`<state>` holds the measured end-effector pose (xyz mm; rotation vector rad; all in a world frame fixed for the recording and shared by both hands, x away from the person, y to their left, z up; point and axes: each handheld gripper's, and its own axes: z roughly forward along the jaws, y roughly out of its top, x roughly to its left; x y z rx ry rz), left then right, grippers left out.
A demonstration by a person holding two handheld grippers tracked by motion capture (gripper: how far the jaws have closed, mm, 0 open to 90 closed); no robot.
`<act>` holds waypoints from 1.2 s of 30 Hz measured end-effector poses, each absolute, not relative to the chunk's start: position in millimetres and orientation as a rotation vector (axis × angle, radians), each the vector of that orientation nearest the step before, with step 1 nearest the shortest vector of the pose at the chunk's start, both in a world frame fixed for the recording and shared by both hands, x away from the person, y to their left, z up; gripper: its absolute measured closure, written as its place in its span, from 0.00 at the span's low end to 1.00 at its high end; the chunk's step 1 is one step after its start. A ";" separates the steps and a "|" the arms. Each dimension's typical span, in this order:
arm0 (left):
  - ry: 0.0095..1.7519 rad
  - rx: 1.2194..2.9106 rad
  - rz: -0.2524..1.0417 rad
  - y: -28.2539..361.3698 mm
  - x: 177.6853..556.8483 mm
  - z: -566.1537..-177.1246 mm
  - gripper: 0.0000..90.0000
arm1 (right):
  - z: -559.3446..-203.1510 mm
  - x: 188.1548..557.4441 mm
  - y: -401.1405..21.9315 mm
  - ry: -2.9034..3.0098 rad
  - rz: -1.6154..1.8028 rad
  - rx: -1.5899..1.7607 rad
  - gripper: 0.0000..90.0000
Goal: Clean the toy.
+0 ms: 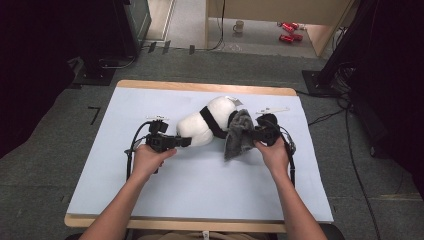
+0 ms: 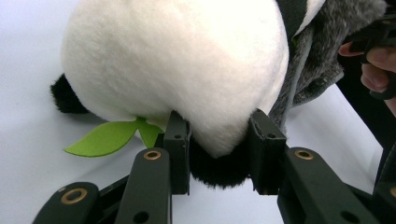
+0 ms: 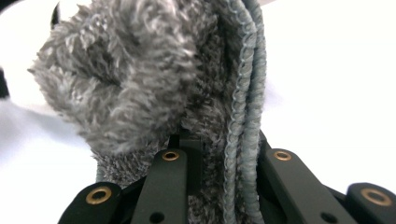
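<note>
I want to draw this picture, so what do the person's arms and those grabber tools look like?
Both forearms are bare, with no sleeves showing. The left gripper and the right gripper are black, each with a black cable looping off it and a small white piece on top. Up close, the fingers are flat black bars joined by links with round brass-coloured rivets.

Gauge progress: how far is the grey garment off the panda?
Done: both grips are set. Left gripper clamps the panda at one end; right gripper is shut on the grey garment. In hand: garment bunched at the panda's other end, beside its black band. Left: getting it fully free.
</note>
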<state>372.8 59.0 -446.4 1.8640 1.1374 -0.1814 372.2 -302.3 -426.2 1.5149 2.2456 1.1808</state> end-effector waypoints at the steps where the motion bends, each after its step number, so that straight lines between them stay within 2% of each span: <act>1: 1.133 1.868 -0.178 58.3 372.5 -446.3 0.73 | -426.8 373.2 -304.2 2.239 1.194 1.533 0.86; 18: 1.139 1.855 -0.168 58.1 379.2 -446.7 0.73 | -427.6 368.7 -330.2 2.135 1.069 1.577 0.86; 28: 1.147 1.850 -0.145 56.7 374.8 -446.8 0.72 | -402.4 352.9 -347.0 2.039 1.107 1.598 0.86; 36: 1.115 1.867 -0.101 49.6 366.2 -442.6 0.71 | -374.4 335.7 -312.1 2.145 1.272 1.469 0.86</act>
